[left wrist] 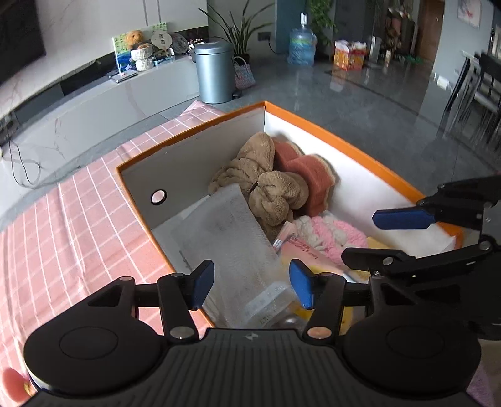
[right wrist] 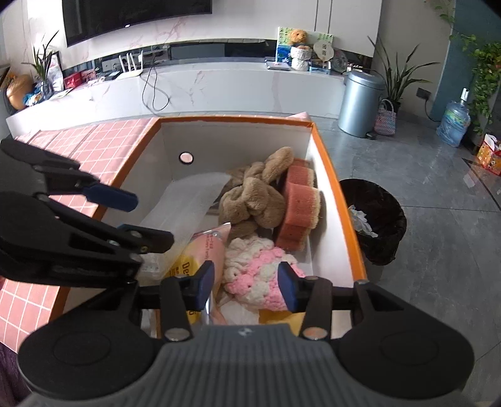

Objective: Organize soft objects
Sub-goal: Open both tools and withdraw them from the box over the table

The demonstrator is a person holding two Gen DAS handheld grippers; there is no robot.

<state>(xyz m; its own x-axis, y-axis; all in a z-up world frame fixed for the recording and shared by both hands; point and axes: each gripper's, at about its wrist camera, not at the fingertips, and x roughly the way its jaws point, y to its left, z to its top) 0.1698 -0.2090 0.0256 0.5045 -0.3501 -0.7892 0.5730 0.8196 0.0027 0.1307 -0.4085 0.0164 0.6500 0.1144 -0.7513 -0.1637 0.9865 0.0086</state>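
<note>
- Pink checked tablecloth (left wrist: pixel 78 225) under orange-rimmed box (left wrist: pixel 360 147); grey tiled floor beyond.
- Inside box: tan plush (right wrist: pixel 250 200), orange sponges (right wrist: pixel 300 200), pink-white knit (right wrist: pixel 266 275), clear packet (left wrist: pixel 225 231).
- Left gripper (left wrist: pixel 252 283) jaws apart, above packet, gripping nothing.
- Right gripper (right wrist: pixel 245 286) jaws apart over knit, pads clear.

Daylight is reflecting off the glossy grey floor (left wrist: pixel 375 103). A long white marble cabinet (right wrist: pixel 219 87) is running along the upper frame below a dark television (right wrist: pixel 134 15). A silver bin (right wrist: pixel 360 103) is standing beside potted plants (right wrist: pixel 397 75), with a water bottle (right wrist: pixel 454 122) at upper right.
</note>
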